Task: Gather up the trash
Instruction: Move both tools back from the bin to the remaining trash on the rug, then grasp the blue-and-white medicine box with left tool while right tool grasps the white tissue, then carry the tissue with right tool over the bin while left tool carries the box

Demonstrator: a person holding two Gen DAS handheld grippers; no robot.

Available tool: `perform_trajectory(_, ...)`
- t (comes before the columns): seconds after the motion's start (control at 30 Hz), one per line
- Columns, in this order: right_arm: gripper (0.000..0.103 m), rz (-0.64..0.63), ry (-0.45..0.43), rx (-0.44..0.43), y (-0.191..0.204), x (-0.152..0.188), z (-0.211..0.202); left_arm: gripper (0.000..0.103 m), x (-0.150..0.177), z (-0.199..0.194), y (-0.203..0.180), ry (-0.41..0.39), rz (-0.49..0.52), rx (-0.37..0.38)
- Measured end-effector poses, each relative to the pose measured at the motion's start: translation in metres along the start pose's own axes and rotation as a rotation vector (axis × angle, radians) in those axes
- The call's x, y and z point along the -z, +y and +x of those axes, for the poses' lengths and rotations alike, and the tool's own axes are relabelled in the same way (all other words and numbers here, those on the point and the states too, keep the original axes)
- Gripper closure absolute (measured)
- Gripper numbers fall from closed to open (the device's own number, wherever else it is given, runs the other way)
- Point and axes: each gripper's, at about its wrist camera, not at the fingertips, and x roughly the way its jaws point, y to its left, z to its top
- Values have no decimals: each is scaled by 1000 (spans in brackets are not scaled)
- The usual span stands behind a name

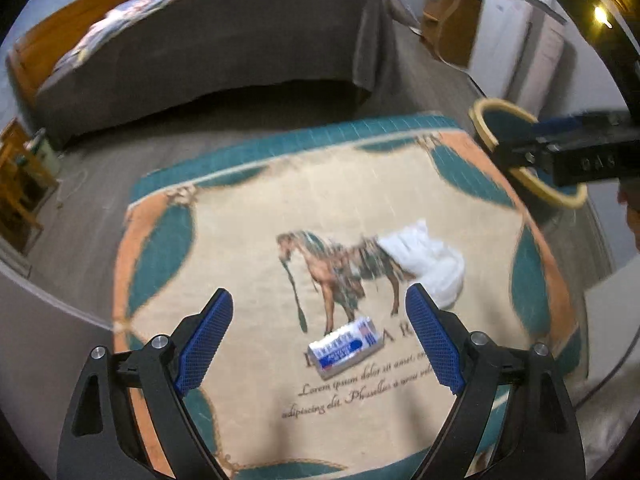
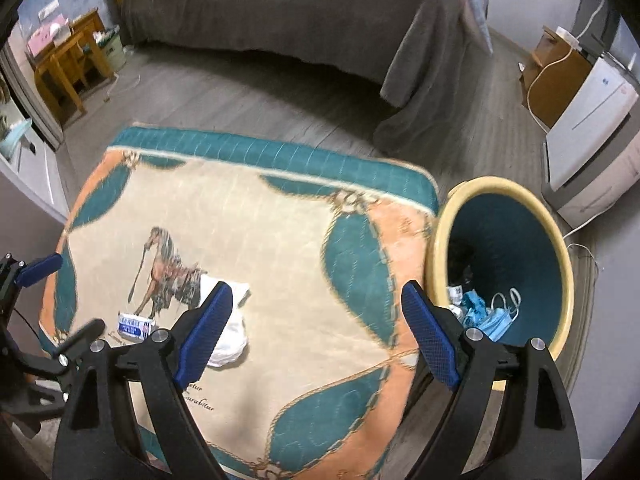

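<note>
A grey wood-plank floor (image 2: 248, 96) carries a rug (image 2: 280, 240) printed with a horse, teal leaves and script. On the rug lie a crumpled white tissue (image 1: 424, 260) and 1 small blue-and-white packet (image 1: 346, 346). A yellow-rimmed bin (image 2: 500, 188) stands just beside the rug's edge.

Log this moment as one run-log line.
left gripper: open, empty | right gripper: open, empty | rug: small packet, white bag | bin: blue masks inside

Dim indoor light, motion blur throughout, fisheye bending at edges, lamp (image 1: 599, 14) glare top right.
</note>
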Motion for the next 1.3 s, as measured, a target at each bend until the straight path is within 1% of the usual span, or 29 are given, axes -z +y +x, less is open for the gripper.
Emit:
perform_trajectory(0.07, 19, 2, 29, 4, 8, 3, 9, 15, 9, 9, -3, 24, 37, 16)
perform_trajectory(0.2, 21, 10, 69, -3, 21, 7, 21, 15, 22, 25, -7, 68, 80, 53)
perform_trajectory(0.27, 24, -5, 90, -5, 30, 9, 27, 15, 27, 31, -10, 85, 111, 53)
perform_trajectory(0.33, 24, -17, 109, -7, 39, 10, 33, 15, 32, 38, -12, 105, 135, 56)
perform_trajectory(0.43, 25, -28, 143, -12, 47, 14, 44, 19, 36, 44, -12, 121, 160, 63)
perform_trajectory(0.53, 29, -23, 186, -22, 50, 17, 57, 21, 37, 48, -11, 130, 170, 71)
perform_trajectory(0.6, 30, -10, 213, -35, 51, 19, 64, 23, 38, 51, -11, 137, 181, 75)
perform_trajectory(0.7, 34, -16, 244, -36, 53, 21, 73, 25, 38, 57, -11, 147, 196, 76)
perform_trajectory(0.83, 48, -30, 284, -48, 57, 24, 83, 30, 38, 62, -12, 164, 205, 80)
perform_trajectory(0.9, 52, -35, 299, -54, 58, 25, 87, 32, 38, 63, -12, 161, 202, 87)
perform_trajectory(0.93, 58, -40, 305, -61, 59, 25, 89, 36, 37, 63, -13, 160, 202, 91)
perform_trajectory(0.97, 65, -45, 311, -67, 60, 26, 90, 42, 37, 63, -13, 159, 201, 97)
perform_trajectory(1.0, 69, -49, 314, -73, 60, 26, 91, 46, 36, 63, -14, 157, 202, 102)
perform_trajectory(1.03, 77, -49, 315, -80, 60, 25, 90, 54, 35, 62, -15, 156, 204, 107)
perform_trajectory(1.07, 80, -46, 313, -87, 59, 24, 90, 62, 33, 62, -16, 155, 205, 111)
perform_trajectory(1.1, 81, -47, 308, -91, 58, 23, 89, 63, 32, 63, -17, 155, 207, 114)
perform_trajectory(1.13, 84, -49, 303, -93, 58, 22, 87, 68, 31, 64, -18, 154, 208, 110)
perform_trajectory(1.17, 85, -47, 295, -96, 57, 21, 85, 73, 29, 64, -18, 154, 205, 111)
perform_trajectory(1.23, 87, -35, 275, -103, 51, 17, 78, 78, 24, 62, -16, 147, 185, 117)
perform_trajectory(1.3, 87, -13, 247, -105, 40, 12, 70, 79, 17, 58, -14, 130, 157, 127)
